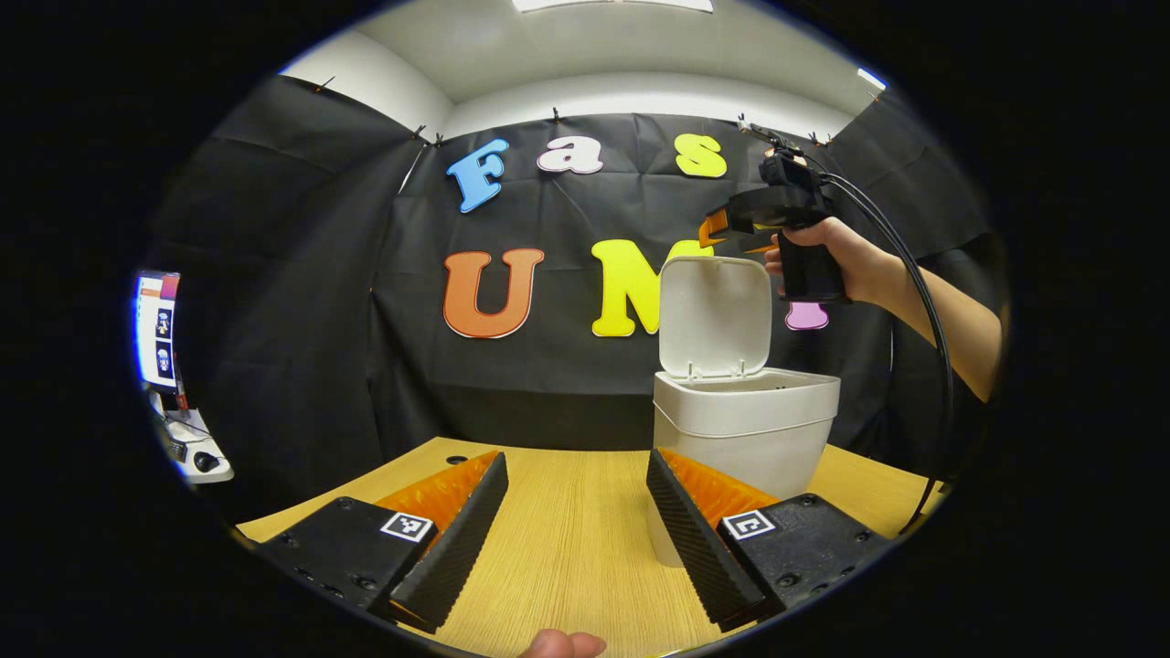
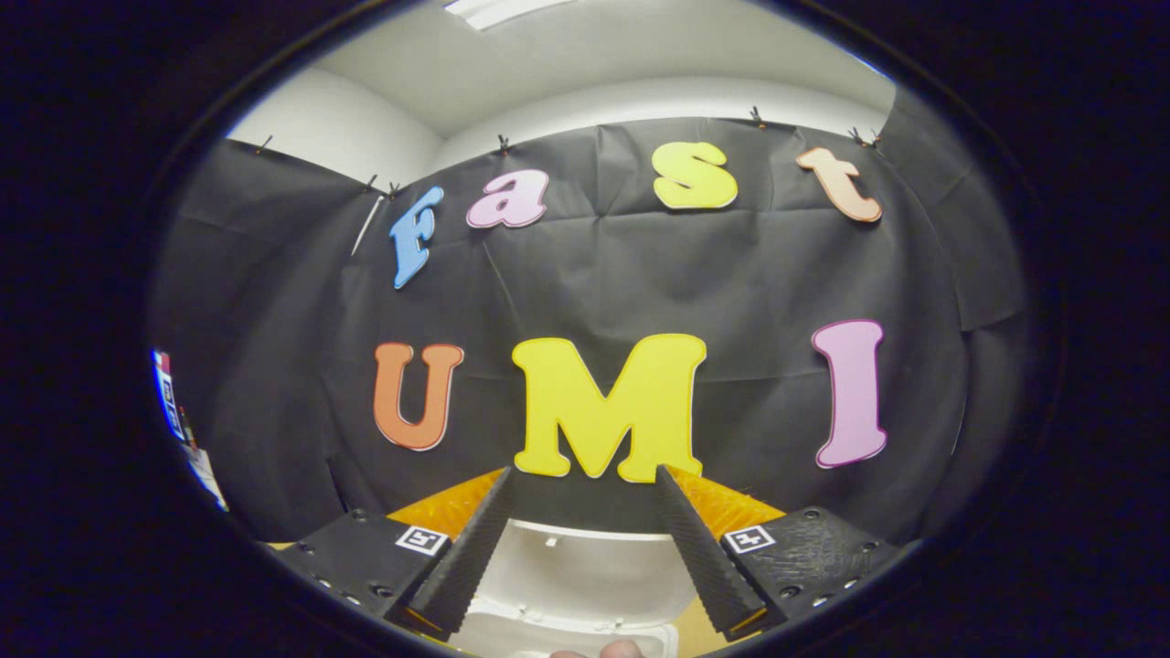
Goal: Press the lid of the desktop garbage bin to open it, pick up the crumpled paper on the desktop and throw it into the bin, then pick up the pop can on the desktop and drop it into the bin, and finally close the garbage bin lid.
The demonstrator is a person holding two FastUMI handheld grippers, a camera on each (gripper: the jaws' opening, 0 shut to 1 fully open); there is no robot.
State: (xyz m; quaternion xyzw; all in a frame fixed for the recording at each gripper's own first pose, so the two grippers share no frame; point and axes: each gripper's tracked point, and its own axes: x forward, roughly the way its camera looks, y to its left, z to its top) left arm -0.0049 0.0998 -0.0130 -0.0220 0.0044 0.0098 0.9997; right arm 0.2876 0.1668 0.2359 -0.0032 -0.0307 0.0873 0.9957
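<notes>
White bin (image 1: 745,429) open; right tongs (image 1: 722,230) raised above its lid (image 1: 713,315).

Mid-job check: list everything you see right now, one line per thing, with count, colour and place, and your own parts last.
Garbage bin: one, white, standing on the table to the right of centre in the left gripper view.
Bin lid: one, white, hinged up and open, standing above the bin's rear edge; in the right gripper view it lies just below the jaws.
Table: one, light wood.
Monitor: one, lit, at the far left edge.
Cable: one, black, trailing from the right gripper.
Left gripper: one, jaws apart, low over the table, nothing between them.
Right gripper: one, held in a hand above the open lid; jaws apart in its own view.
</notes>
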